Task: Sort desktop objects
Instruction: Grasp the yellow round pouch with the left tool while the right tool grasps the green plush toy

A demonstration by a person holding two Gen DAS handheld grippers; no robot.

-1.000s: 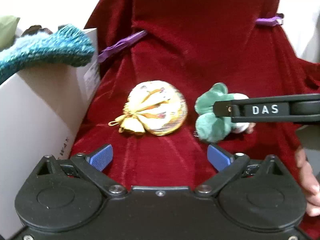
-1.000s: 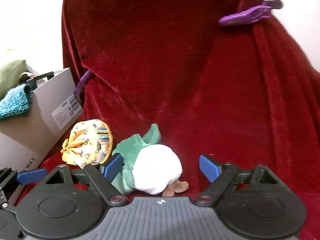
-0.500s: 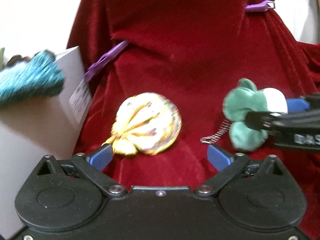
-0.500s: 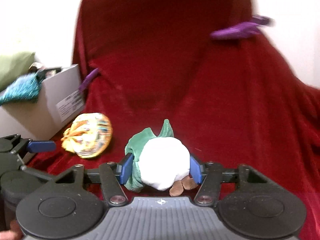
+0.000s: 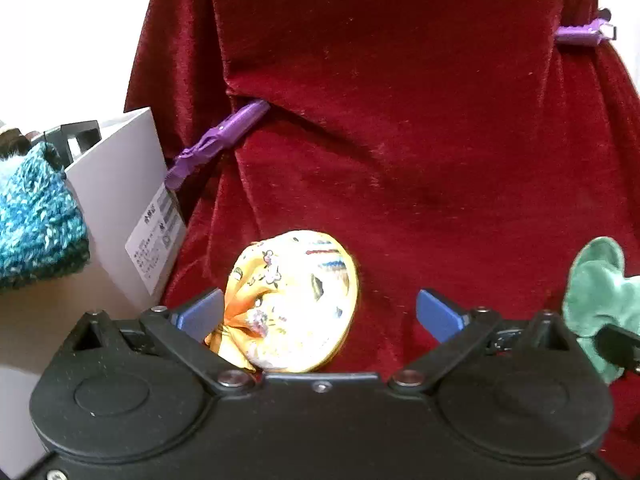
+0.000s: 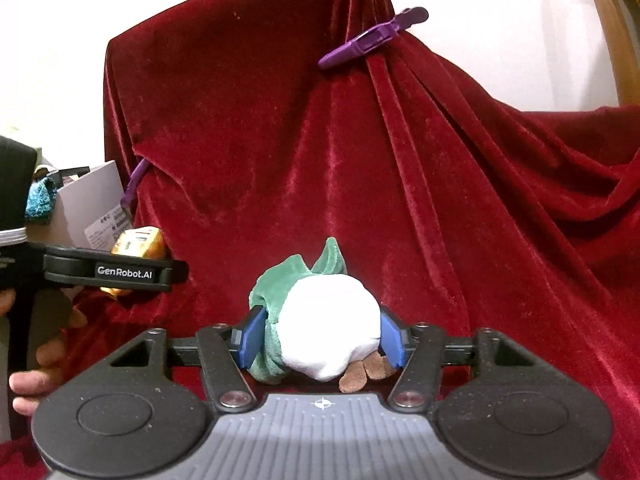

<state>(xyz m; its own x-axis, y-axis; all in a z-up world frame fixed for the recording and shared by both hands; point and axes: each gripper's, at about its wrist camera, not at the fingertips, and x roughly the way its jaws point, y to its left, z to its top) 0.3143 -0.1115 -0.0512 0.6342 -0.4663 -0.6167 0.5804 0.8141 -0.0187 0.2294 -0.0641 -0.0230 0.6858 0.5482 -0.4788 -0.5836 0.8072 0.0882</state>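
Currently the green-and-white plush toy (image 6: pixel 324 328) sits squeezed between the blue pads (image 6: pixel 251 336) of my right gripper (image 6: pixel 320 336), white body toward the camera, green cloth behind and a brown bit poking out underneath; I judge it lifted off the red velvet cloth (image 6: pixel 440 200), though the frames do not quite prove the gap; from the left wrist view only its green edge (image 5: pixel 596 280) shows at the far right. Next to it, the yellow patterned pouch (image 5: pixel 296 300) lies on the velvet, and my left gripper (image 5: pixel 320 312) has its fingers spread wide around it, the left pad (image 5: pixel 200 314) touching or nearly touching the knotted end, the right pad well clear; nothing is clamped there yet.

Further left stands the white box (image 5: pixel 120 200), just beside the draped cloth, with a teal knitted item (image 5: pixel 36 220) already hanging over its rim; I take that box as the sorting destination, so at least one thing looks put away. Purple clips (image 5: pixel 218 140) pin the velvet in place.

By my reckoning the job is partway: one toy in hand and not yet delivered; the pouch framed for a grasp but not yet taken; both must go to their place before I call it finished.
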